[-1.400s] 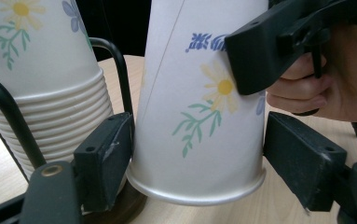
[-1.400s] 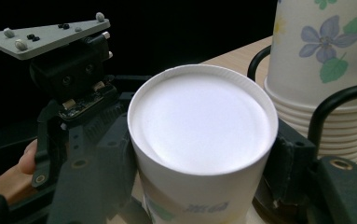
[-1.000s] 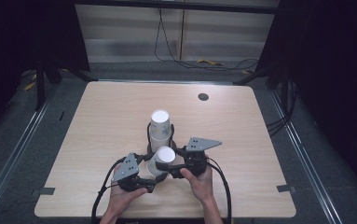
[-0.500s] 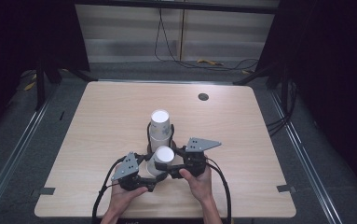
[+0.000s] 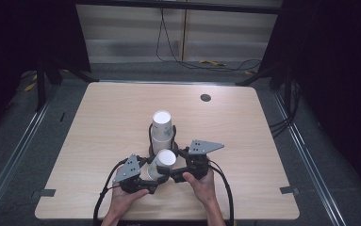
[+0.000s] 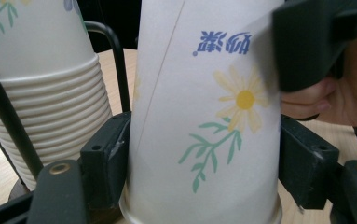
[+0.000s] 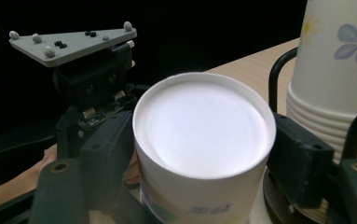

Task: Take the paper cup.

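My right gripper point(image 5: 174, 175) has just been opening.
My left gripper point(image 5: 152, 182) squeezes the upside-down paper cup point(image 5: 161, 165) beside the cup stack point(image 5: 161, 132); right jaws now sit loose around it.

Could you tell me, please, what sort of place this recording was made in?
Most likely a lab or studio recording station, not a home: a bare light wooden table stands on grey carpet between dark curtains, black cables trail across the floor behind it, and a wire-held stack of flowered paper cups looks like test material.
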### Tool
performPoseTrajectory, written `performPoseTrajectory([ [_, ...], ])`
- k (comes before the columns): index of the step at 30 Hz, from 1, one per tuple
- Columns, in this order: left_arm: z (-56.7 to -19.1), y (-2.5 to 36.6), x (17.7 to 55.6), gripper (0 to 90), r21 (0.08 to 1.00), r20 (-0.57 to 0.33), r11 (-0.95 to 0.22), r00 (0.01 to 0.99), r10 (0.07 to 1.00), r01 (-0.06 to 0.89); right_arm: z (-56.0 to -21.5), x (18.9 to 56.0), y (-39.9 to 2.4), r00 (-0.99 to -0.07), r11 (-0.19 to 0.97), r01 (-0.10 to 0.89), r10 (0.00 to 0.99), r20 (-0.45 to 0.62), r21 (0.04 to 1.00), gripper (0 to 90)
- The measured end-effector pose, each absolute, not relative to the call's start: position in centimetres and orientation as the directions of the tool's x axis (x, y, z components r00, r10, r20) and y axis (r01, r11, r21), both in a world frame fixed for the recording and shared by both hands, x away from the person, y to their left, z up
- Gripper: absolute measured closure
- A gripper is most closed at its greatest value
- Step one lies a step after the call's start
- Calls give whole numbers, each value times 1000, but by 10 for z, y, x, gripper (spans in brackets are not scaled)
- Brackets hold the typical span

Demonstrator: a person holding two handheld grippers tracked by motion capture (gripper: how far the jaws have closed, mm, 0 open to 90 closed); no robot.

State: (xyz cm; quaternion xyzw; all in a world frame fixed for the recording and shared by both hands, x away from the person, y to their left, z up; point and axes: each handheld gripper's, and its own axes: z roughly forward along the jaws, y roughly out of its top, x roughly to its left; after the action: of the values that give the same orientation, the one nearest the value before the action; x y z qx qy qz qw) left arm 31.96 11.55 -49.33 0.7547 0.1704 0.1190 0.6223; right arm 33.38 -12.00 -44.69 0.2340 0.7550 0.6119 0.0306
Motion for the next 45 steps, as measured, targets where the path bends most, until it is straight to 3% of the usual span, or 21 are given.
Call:
performPoseTrajectory([
  [29, -483, 131, 332, 282, 947, -12, -291, 922, 387, 135, -446, 329, -140, -879, 173, 316, 423, 219, 933, 205],
  [45, -473, 132, 336, 283, 913, 13, -391, 948, 319, 119, -450, 327, -149, -876, 234, 324, 440, 198, 917, 158],
])
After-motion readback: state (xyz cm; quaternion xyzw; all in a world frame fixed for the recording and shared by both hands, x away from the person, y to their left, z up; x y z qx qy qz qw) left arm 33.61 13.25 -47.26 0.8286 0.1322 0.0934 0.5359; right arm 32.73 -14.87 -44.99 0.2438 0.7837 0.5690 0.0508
